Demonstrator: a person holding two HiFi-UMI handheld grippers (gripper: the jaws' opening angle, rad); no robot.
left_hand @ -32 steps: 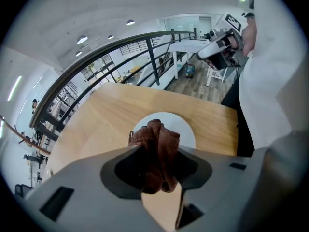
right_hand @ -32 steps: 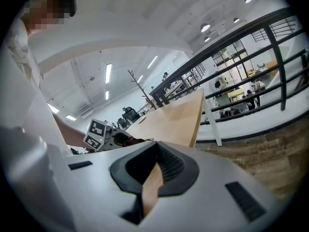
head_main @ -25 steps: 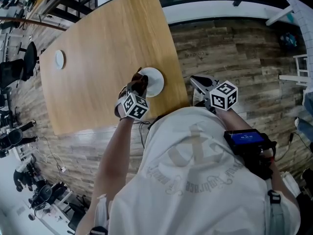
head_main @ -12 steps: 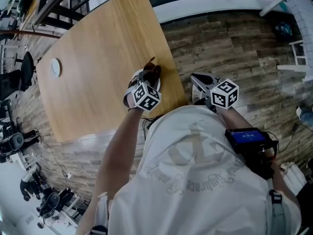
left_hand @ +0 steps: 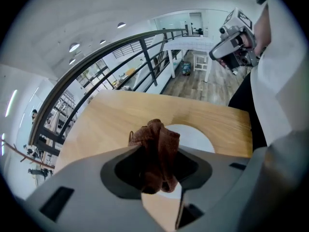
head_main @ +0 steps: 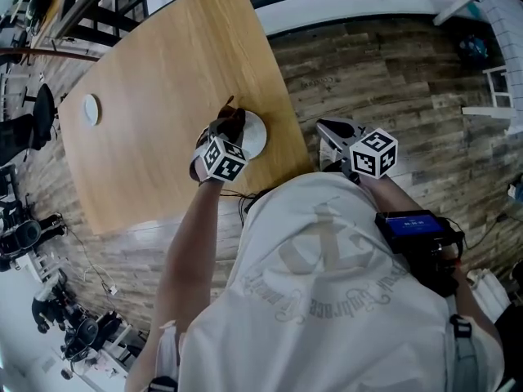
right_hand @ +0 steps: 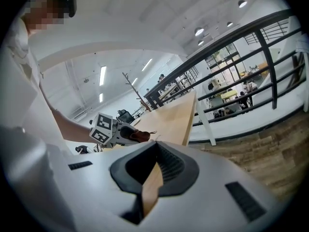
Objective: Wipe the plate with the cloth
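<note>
A white plate [head_main: 256, 135] lies near the right edge of the wooden table [head_main: 163, 64]. My left gripper [head_main: 228, 131] is shut on a bunched brown cloth [head_main: 233, 121], which rests on the plate's left part. In the left gripper view the cloth [left_hand: 159, 139] stands up between the jaws, with the plate [left_hand: 197, 138] just behind it. My right gripper [head_main: 329, 131] hangs over the floor beside the table edge, jaws together and holding nothing. In the right gripper view [right_hand: 152, 178] it looks sideways at the left gripper [right_hand: 120, 133] and the cloth [right_hand: 141, 136].
A small white round disc [head_main: 90, 109] sits far left on the table. Wood-plank floor [head_main: 392, 80] lies right of the table, a dark railing [head_main: 114, 6] runs behind it, and black chairs [head_main: 24, 129] and gear stand to the left. A blue-screened device [head_main: 413, 229] sits at the person's hip.
Half a second ago the left gripper and cloth covered the plate's right side. They have slid back left, as a second ago, and the plate's right part shows. The right gripper stayed still.
</note>
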